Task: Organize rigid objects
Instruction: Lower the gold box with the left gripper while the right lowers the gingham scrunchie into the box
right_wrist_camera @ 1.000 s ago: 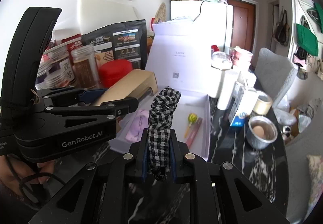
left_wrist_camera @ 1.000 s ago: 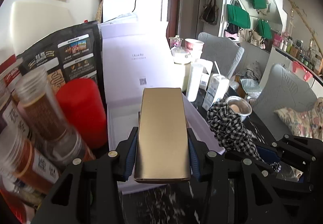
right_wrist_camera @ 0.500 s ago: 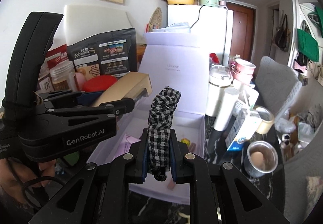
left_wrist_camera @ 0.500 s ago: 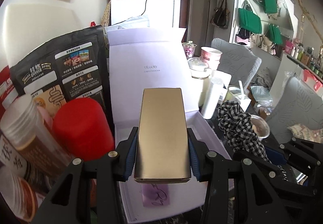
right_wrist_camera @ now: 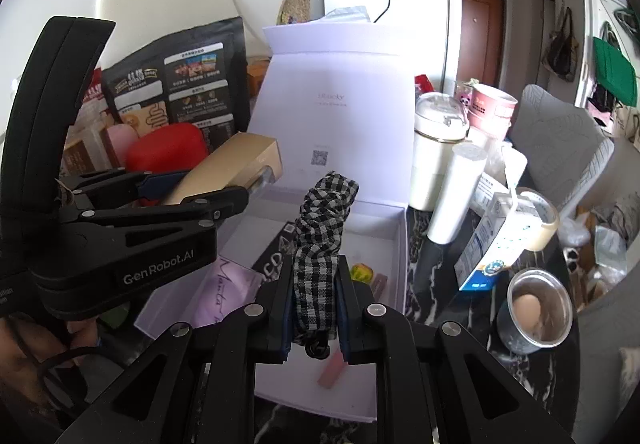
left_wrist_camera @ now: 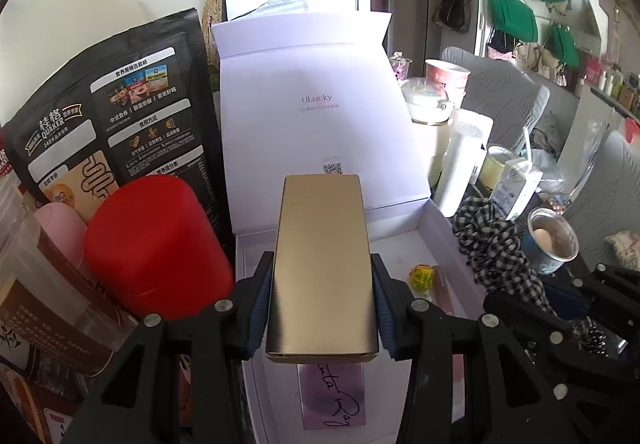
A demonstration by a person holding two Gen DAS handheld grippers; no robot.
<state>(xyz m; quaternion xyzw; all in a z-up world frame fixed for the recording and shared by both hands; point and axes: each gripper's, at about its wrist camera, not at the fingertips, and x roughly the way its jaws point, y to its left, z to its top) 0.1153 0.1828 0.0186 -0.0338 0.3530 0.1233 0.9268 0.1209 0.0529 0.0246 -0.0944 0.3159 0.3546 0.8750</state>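
Note:
My left gripper (left_wrist_camera: 322, 300) is shut on a long gold box (left_wrist_camera: 322, 264) and holds it above the open white gift box (left_wrist_camera: 404, 240). The gold box also shows in the right wrist view (right_wrist_camera: 236, 168). My right gripper (right_wrist_camera: 314, 308) is shut on a black-and-white checkered cloth item (right_wrist_camera: 320, 240), held over the front of the gift box (right_wrist_camera: 396, 240). The cloth item also shows in the left wrist view (left_wrist_camera: 496, 252). Inside the box lie a purple card (left_wrist_camera: 332, 392), a yellow candy (right_wrist_camera: 361, 271) and a pink stick (right_wrist_camera: 332, 374).
Left of the box stand a red canister (left_wrist_camera: 156, 244), a black oat bag (left_wrist_camera: 116, 124) and jars. Right of it stand a white roll (right_wrist_camera: 456, 196), a milk carton (right_wrist_camera: 492, 240), a metal cup with an egg (right_wrist_camera: 538, 312) and stacked cups (right_wrist_camera: 490, 104).
Both grippers have risen and moved in over the open gift box, still holding their items. The box interior and its contents now show more fully.

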